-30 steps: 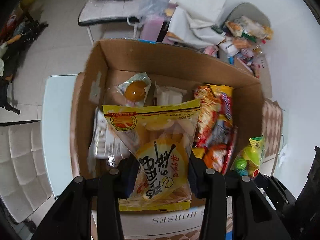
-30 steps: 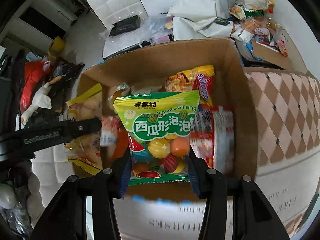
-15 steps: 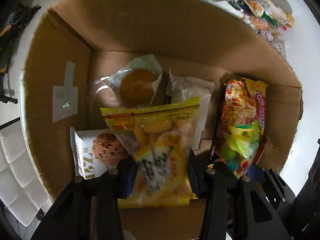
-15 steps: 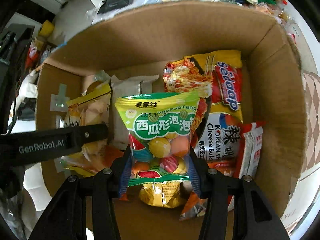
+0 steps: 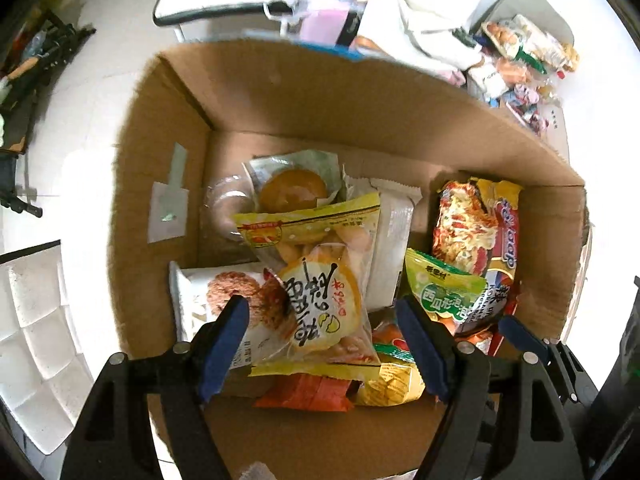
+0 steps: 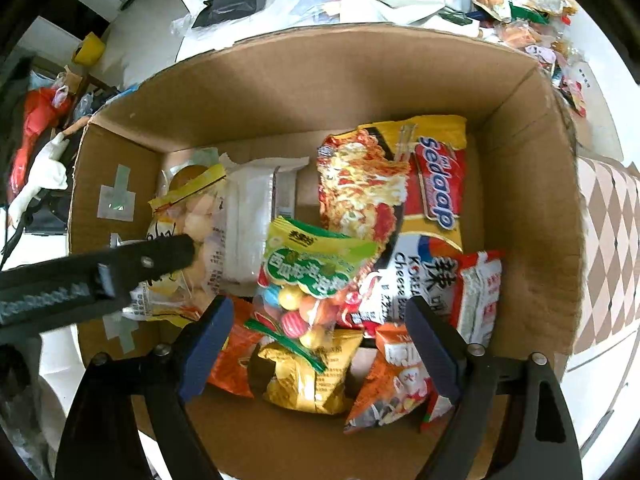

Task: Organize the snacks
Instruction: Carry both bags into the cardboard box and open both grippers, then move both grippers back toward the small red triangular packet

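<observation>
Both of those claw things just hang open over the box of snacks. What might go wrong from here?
The green candy bag leans loosely on the noodle packet; it may slide further down. The right tool and left tool hang close together over the cardboard box, so they might bump. The yellow pastry bag could catch a finger.

Cardboard box [image 6: 532, 184] taken as reference; all packets lie inside it. Noodle packet [image 6: 400, 184] against its right wall. Gumball bag [image 6: 312, 276] just left of noodles, resting on other packets. Egg-puff bag [image 5: 316, 280] toward box's left side, overlapping cookie packet [image 5: 224, 300]. Bun [image 5: 292, 190] at box's far wall.
</observation>
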Available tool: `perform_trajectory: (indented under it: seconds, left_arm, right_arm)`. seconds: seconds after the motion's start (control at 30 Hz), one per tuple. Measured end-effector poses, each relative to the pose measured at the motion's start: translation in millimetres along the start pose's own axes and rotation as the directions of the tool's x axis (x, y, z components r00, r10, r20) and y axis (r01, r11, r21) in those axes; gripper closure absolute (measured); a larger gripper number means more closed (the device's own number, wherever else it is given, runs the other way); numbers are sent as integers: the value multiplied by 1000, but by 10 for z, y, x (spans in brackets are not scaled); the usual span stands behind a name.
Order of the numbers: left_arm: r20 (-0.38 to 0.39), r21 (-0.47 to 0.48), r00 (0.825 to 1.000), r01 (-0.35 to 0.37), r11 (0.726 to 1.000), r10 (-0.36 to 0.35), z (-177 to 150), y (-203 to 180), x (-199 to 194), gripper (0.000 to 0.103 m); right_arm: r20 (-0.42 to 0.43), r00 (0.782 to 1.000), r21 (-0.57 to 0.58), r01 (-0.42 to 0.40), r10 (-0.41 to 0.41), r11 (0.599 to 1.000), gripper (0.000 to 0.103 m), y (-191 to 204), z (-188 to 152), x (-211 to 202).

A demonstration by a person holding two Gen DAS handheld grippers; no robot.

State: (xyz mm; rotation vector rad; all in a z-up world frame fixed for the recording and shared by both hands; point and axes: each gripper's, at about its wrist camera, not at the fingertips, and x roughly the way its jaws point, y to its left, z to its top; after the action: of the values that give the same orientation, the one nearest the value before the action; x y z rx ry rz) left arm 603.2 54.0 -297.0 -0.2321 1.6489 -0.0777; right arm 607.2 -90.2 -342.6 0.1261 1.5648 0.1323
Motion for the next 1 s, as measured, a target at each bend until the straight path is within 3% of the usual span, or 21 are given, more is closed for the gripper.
perform_trajectory:
  seconds: [0.1, 0.23, 0.47, 0.7, 1.0]
  left_arm:
    - [70, 14, 997, -43, 999, 42, -128, 66, -144, 28]
    - [150, 15, 988, -37, 999, 34, -351, 147, -296, 28]
    - [279, 34, 955, -115, 993, 101, -729, 8, -456, 28]
    - [400, 45, 909, -146, 988, 117, -1272, -101, -807, 28]
    - [535, 50, 832, -205, 978, 147, -1899, -266, -1236, 28]
  right_arm:
    - [23, 1000, 9, 11, -11, 1000, 14, -53, -130, -159]
    - [72, 996, 23, 42, -44, 999, 14, -164, -300, -325]
    - [158, 984, 38, 73, -78, 997, 14, -313, -670, -726]
    - [278, 955, 25, 99, -102, 995, 14, -310, -1151, -1256]
    - [382, 920, 8, 96, -92, 995, 14, -220, -1713, -1813]
